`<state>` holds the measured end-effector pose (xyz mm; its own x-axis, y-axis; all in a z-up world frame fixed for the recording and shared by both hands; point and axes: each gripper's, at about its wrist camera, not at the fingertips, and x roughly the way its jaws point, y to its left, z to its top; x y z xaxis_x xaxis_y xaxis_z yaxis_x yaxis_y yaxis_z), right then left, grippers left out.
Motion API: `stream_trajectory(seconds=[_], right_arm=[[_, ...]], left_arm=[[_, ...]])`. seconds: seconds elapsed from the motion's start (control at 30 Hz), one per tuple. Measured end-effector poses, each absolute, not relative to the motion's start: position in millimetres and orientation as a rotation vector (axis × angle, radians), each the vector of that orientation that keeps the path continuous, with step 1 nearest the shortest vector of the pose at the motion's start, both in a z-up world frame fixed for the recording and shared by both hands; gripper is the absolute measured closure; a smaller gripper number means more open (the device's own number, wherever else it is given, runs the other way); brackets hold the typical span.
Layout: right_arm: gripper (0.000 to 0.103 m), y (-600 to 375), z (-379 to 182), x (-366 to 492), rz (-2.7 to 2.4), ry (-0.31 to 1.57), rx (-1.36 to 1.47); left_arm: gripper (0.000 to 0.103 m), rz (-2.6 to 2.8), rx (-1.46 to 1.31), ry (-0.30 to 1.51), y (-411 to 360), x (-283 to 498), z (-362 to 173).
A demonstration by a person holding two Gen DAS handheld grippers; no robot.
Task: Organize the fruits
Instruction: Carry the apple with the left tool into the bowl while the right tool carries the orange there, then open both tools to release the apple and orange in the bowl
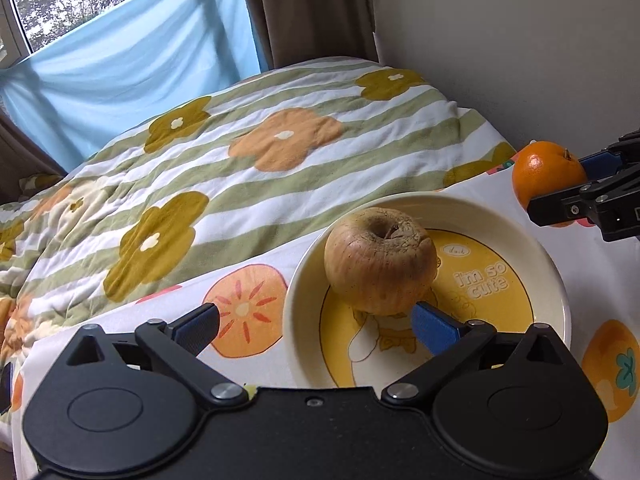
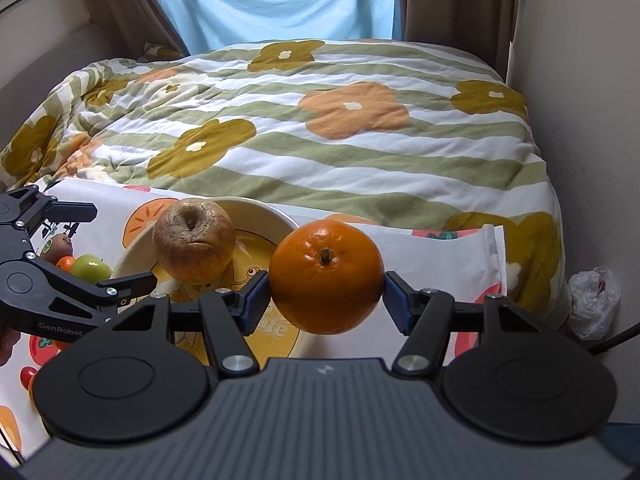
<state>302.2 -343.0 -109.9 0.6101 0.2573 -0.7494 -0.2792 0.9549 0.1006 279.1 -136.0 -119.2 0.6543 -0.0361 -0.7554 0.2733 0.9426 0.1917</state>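
A wrinkled brownish apple point(image 1: 380, 260) rests in a cream bowl point(image 1: 552, 280) with a yellow cartoon bottom; it also shows in the right wrist view point(image 2: 194, 246) in the bowl point(image 2: 260, 210). My left gripper point(image 1: 316, 326) is open at the bowl's near side, one finger outside the rim, the other just under the apple. My right gripper point(image 2: 326, 300) is shut on an orange point(image 2: 326, 276) and holds it just right of the bowl; the orange also shows in the left wrist view point(image 1: 546, 176).
The bowl stands on a white cloth printed with fruit point(image 1: 248, 308). A green fruit point(image 2: 90, 266), a small orange one and a brownish one lie left of the bowl. A striped flowered quilt point(image 2: 320, 120) covers the bed behind. A plastic bag point(image 2: 594, 304) lies at the right.
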Motion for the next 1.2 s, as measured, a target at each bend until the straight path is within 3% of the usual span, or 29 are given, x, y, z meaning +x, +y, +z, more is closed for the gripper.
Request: stream_trajectory(seconds=[0.67, 0.7, 0.77, 0.8, 1.2], right_arm=[[0.026, -285, -149, 305, 0.48, 0.811, -0.277], [0.024, -283, -150, 304, 0.477, 0.804, -0.293], [0.002, -282, -147, 298, 0.45, 0.757, -0.326], [0.0, -284, -145, 294, 0.425, 0.721, -0.34], [0.0, -305, -126, 283, 0.402, 0.7, -0.248]], left_arm=[[0.0, -0.086, 0.186, 0.845, -101, 253, -111], [0.0, -0.082, 0.186, 0.843, -101, 252, -111], [0.0, -0.075, 0.186, 0.84, -100, 250, -111], [0.0, -0.073, 0.187, 0.84, -100, 249, -110], [0.0, -0.032, 0.178, 0.807, -99, 236, -96]])
